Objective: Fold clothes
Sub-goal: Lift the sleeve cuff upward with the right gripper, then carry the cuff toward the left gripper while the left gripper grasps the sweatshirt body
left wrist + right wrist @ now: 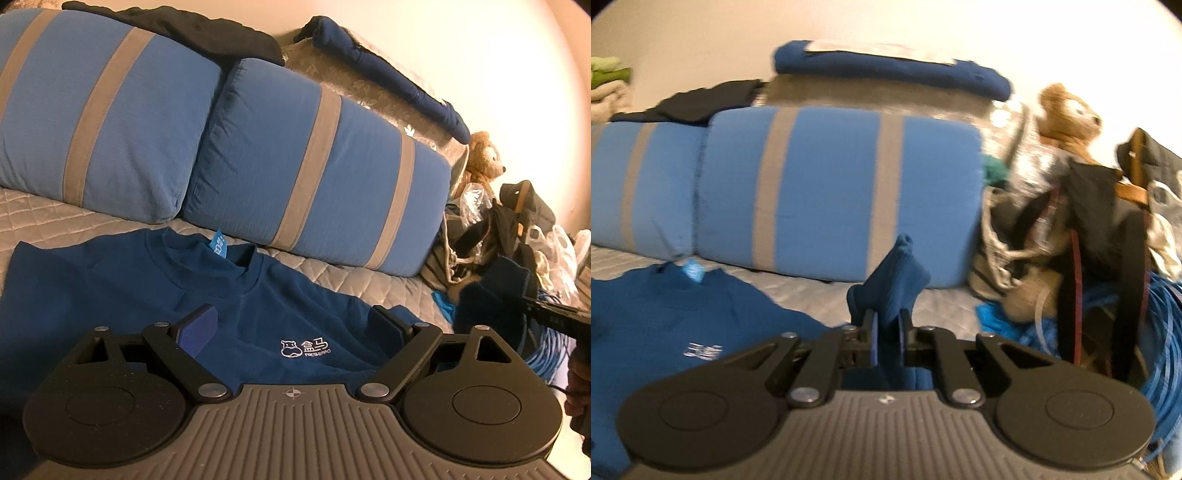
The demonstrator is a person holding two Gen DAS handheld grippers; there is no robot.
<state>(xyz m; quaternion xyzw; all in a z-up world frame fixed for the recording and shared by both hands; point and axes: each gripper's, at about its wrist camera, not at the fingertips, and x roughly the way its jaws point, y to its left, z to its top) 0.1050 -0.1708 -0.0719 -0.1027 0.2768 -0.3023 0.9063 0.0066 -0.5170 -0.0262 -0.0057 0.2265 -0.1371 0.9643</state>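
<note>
A dark blue T-shirt (147, 291) with a white logo lies face up on the quilted grey bed, collar toward the pillows. My left gripper (295, 325) is open just above its chest, empty. My right gripper (888, 332) is shut on the shirt's sleeve (897, 280) and holds it lifted above the bed; the rest of the shirt (665, 325) lies to its left. The right gripper also shows at the right edge of the left wrist view (491, 295), with the blue cloth in it.
Two blue pillows with grey stripes (295, 166) lean along the headboard. Folded dark clothes (388, 81) lie on top of it. A teddy bear (484, 155), bags and a coil of blue cable (1167, 350) crowd the right side of the bed.
</note>
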